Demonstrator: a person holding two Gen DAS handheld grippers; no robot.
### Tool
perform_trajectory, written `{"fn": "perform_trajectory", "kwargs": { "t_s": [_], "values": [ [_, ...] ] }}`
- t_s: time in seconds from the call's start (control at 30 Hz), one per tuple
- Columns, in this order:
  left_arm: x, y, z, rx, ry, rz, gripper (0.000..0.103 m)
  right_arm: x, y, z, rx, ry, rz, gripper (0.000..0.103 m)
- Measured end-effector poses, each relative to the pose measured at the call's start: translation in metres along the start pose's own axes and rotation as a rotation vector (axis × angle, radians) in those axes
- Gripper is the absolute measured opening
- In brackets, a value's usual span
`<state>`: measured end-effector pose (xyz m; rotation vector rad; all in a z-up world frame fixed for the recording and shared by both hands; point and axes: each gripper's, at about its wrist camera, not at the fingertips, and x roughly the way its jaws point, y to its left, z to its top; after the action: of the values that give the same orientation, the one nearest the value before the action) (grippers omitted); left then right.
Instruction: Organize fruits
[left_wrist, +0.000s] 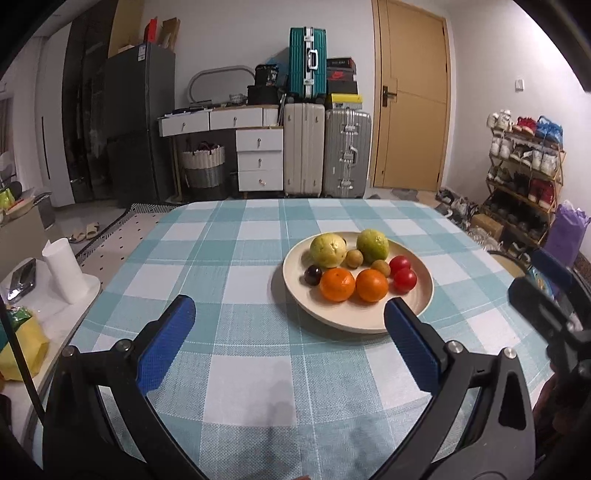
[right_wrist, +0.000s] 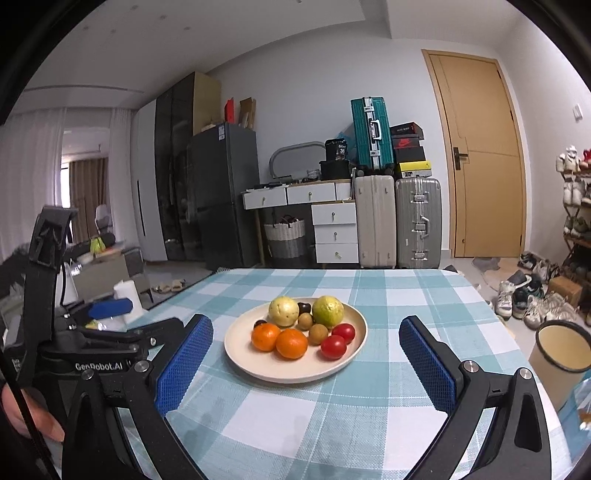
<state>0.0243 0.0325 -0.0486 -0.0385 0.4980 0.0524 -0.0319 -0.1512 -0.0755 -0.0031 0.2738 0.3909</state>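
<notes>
A cream plate (left_wrist: 369, 321) (right_wrist: 273, 369) on the checked table holds two guavas (left_wrist: 328, 250) (right_wrist: 283, 311), two oranges (left_wrist: 337, 284) (right_wrist: 291, 343), two red tomatoes (left_wrist: 405, 280) (right_wrist: 333, 347), small brown fruits (left_wrist: 354, 257) (right_wrist: 318, 333) and a dark plum (left_wrist: 312, 274) (right_wrist: 303, 307). My left gripper (left_wrist: 290, 314) is open and empty, above the table just short of the plate. My right gripper (right_wrist: 306, 334) is open and empty, its fingers either side of the plate's near rim. The right gripper also shows at the right edge of the left wrist view (left_wrist: 546, 295).
The table (left_wrist: 236, 258) has a teal and white checked cloth. A round bin (right_wrist: 557, 350) stands right of the table. A side stand with a white roll (left_wrist: 62, 269) is at the left. Suitcases, drawers and a shoe rack line the far wall.
</notes>
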Motion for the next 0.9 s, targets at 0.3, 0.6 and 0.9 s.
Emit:
{"fn": "perform_trajectory", "kwargs": {
  "t_s": [0.3,0.6,0.9],
  "values": [
    [0.003,0.009,-0.007,-0.021,-0.066,0.025,0.102,0.009,0.003,-0.007,-0.033,0.026,-0.02,0.103],
    [0.0,0.013,-0.015,-0.013,-0.128,0.008,0.102,0.014,0.012,-0.007,-0.076,0.037,-0.036,0.103],
    [-0.009,0.007,-0.017,0.006,-0.185,0.018,0.102,0.017,0.011,-0.008,-0.072,0.044,-0.038,0.103]
  ]
}}
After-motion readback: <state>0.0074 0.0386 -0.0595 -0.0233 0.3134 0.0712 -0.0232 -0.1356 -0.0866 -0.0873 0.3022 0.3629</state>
